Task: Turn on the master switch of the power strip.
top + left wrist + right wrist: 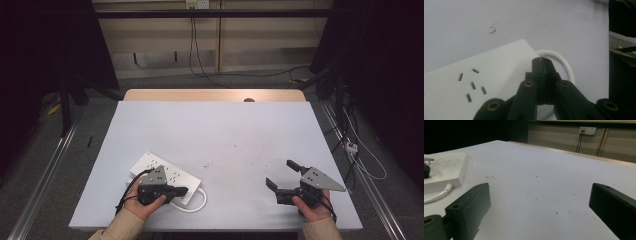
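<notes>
A white power strip (165, 173) lies at the near left of the table, and its white cable (200, 204) loops out from the right end. My left gripper (183, 190) is shut and hovers over that end of the strip; nothing shows between its jaws. In the left gripper view the closed tips (541, 60) sit over the strip's corner (486, 75), right beside the cable loop (565, 63). My right gripper (280, 173) is open at the near right, well apart from the strip. In the right gripper view its jaws (539, 195) stand wide over bare table, with the strip (446, 168) far left.
The table (225, 130) is covered by a pale grey sheet, with a wooden edge (215, 95) along the back. Wall sockets (196, 4) with hanging cables are on the far wall. Metal rails and cables run along the floor on both sides.
</notes>
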{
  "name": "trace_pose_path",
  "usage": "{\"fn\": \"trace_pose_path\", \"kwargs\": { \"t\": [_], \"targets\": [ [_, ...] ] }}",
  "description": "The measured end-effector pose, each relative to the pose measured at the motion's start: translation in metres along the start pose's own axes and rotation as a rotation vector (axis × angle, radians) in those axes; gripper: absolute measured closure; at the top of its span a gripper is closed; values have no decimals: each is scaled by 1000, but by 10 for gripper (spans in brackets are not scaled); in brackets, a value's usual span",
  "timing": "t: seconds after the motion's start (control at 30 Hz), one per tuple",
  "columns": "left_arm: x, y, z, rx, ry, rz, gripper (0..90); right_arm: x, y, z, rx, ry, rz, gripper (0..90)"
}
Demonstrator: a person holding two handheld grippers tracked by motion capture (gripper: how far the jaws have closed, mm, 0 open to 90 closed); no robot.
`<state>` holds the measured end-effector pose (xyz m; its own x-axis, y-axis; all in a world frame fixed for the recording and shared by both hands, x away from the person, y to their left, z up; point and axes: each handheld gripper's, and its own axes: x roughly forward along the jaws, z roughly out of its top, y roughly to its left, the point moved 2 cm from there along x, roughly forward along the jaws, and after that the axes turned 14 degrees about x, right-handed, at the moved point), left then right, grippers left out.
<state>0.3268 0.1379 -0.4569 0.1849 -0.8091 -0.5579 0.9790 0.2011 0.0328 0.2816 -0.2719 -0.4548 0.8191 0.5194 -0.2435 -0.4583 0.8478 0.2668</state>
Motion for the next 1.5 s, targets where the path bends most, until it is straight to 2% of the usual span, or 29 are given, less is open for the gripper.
{"fn": "trace_pose_path", "kwargs": {
  "t": [0.1,1.0,1.1,1.13,1.2,1.5],
  "targets": [
    [0,0,0,7,12,1,900,0,0,0,1,0,0,33],
    [0,-1,0,19,19,8,900,0,0,0,-1,0,1,34],
    [0,-2,1,29,28,12,900,0,0,0,-1,-1,1,34],
    [0,-2,1,29,31,29,900,0,0,0,-1,-1,0,34],
    [0,-2,1,29,28,12,900,0,0,0,-1,0,1,34],
    [1,-2,1,24,26,14,900,0,0,0,-1,-2,2,34]
  ]
}}
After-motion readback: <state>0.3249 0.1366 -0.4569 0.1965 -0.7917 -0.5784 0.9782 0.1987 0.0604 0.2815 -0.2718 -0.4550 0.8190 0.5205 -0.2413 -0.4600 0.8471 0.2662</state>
